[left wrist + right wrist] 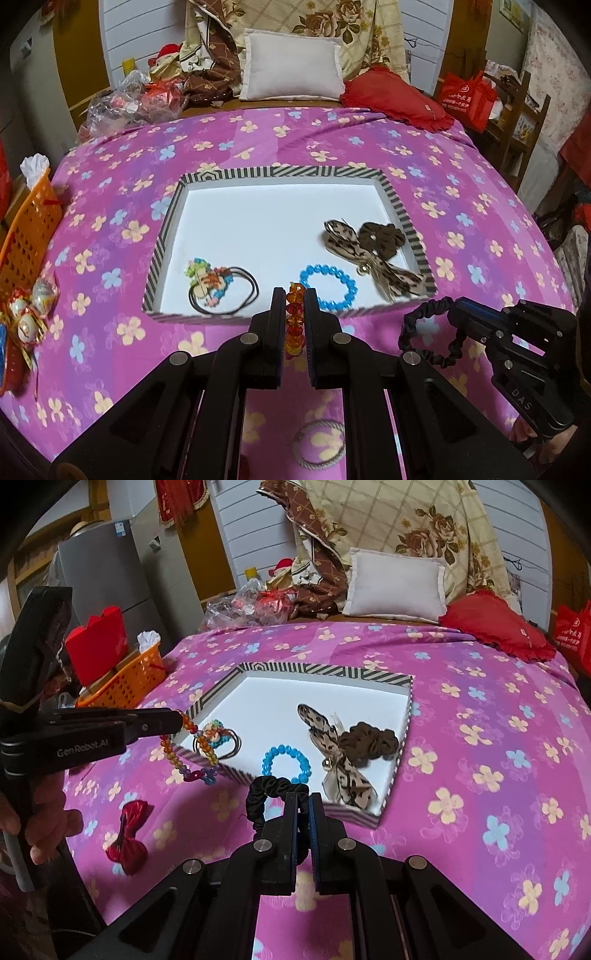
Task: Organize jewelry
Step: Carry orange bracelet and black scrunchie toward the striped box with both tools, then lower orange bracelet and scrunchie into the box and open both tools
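Observation:
A striped-rim box (295,172) (321,670) with a white floor lies on the pink flowered bedspread. Inside it are a blue bead bracelet (328,290) (286,762), a leopard bow with a brown scrunchie (373,248) (351,753), and black hair ties with coloured beads (218,288) (218,740). My left gripper (294,295) (179,716) is shut on an orange-red bead bracelet (294,317) (184,753), hanging above the box's near edge. My right gripper (304,798) (456,308) is shut on a black scrunchie (269,794) (424,332), just short of the box.
A red bow (129,834) and a pale ring-shaped band (319,443) lie on the bedspread near me. An orange basket (26,236) (129,679) stands at the left edge, with wrapped sweets (29,314) beside it. Pillows (291,66) and a red cushion (495,627) sit at the far end.

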